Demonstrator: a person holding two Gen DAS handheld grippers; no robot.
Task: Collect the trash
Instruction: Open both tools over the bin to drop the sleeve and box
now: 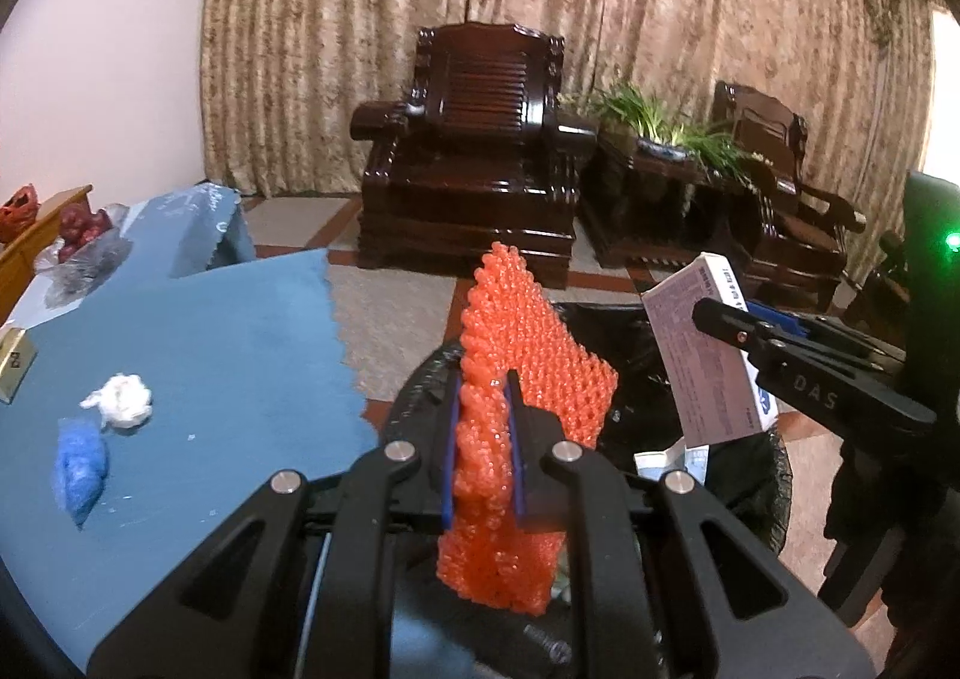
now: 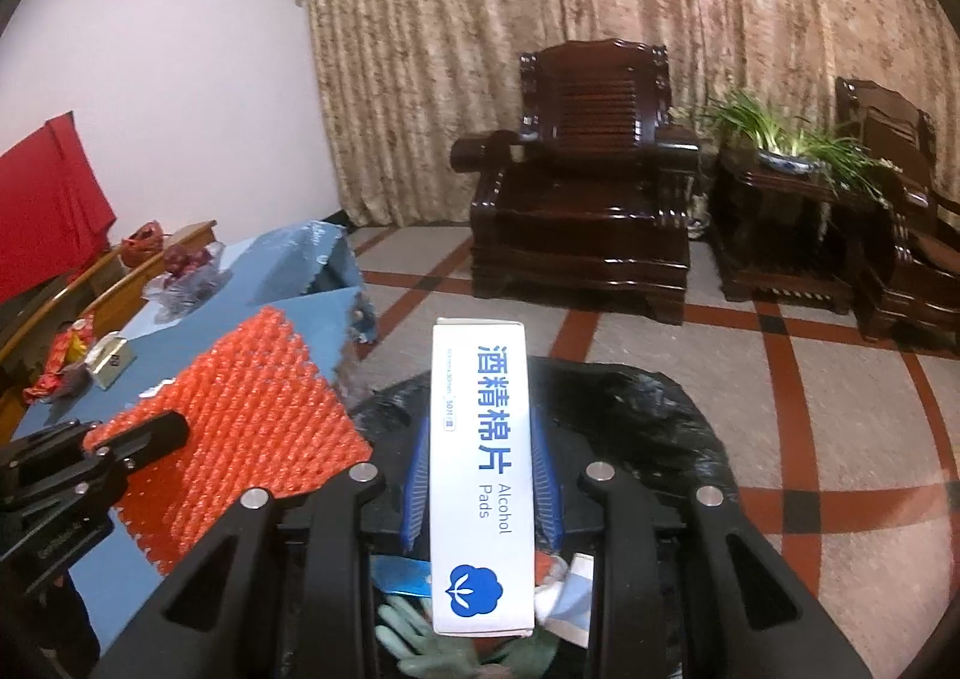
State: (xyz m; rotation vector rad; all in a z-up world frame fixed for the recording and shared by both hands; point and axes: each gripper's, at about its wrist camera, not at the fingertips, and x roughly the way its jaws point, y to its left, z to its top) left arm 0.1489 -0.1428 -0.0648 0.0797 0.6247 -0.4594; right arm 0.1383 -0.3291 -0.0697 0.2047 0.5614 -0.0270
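My left gripper [image 1: 485, 439] is shut on an orange foam net [image 1: 516, 379] and holds it upright over the rim of a black-bagged trash bin [image 1: 636, 331]. My right gripper [image 2: 483, 475] is shut on a white alcohol pads box [image 2: 482, 469] and holds it above the bin [image 2: 660, 427], which has several discarded items inside. The box also shows in the left wrist view [image 1: 708, 355], and the net in the right wrist view [image 2: 240, 421]. A white crumpled wad [image 1: 120, 400] and a blue crumpled wad [image 1: 81, 466] lie on the blue-covered table [image 1: 228, 355].
A small gold box [image 1: 13, 364] and a bag of red fruit [image 1: 84, 226] sit on the table's far left. Dark wooden armchairs [image 1: 474, 163] and a plant stand [image 1: 666, 139] stand across the tiled floor before the curtain.
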